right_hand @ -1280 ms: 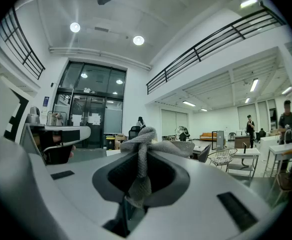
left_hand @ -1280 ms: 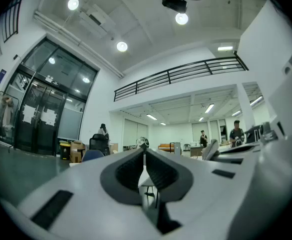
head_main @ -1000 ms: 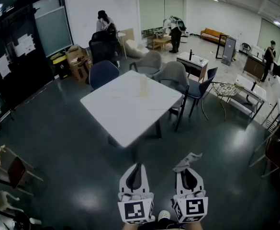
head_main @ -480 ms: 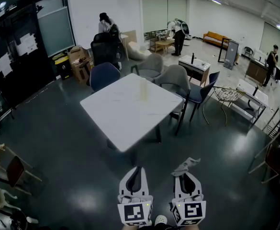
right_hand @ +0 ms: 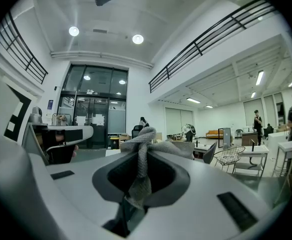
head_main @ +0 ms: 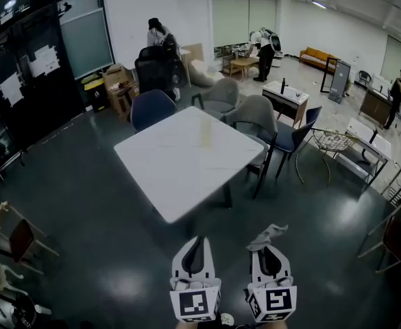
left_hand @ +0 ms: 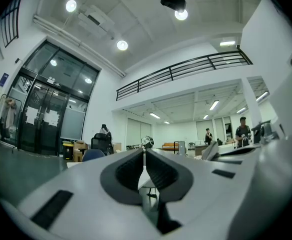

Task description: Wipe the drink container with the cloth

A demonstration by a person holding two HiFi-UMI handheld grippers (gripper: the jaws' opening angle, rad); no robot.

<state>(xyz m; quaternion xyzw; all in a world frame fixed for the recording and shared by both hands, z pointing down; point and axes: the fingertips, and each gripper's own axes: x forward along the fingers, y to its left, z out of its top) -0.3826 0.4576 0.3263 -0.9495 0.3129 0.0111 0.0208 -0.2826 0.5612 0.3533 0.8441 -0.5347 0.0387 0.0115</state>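
Closest to me, the right hand-held gripper [head_main: 266, 250] is clamped on the cloth [right_hand: 145, 136]. The cloth is grey, with a knitted look; a narrow strip of it runs down between the jaws and a bunched, knot-like wad sticks out above the tips, one loose corner lifted to the right. Beside it the left hand-held gripper [head_main: 198, 242] has its jaws pressed together with nothing between them. Both point level, out over a dark, glossy floor [head_main: 83, 204].

Ahead, well apart from both, stands the white square counter [head_main: 166, 166]. Near its far side I see a faint, pale upright shape [head_main: 205, 133] that I take for the drink container; it is too small to tell more. A blue chair [head_main: 151, 107] and two grey chairs [head_main: 219, 93] sit at the counter's far edges, and a dark blue chair [head_main: 290, 134] is at its right corner.

Farther back are cardboard boxes [head_main: 118, 81] by a glass wall, a wire basket table [head_main: 334, 140] on the right, an orange sofa [head_main: 317, 55], and three people [head_main: 158, 31] standing well away in the bright part of the room
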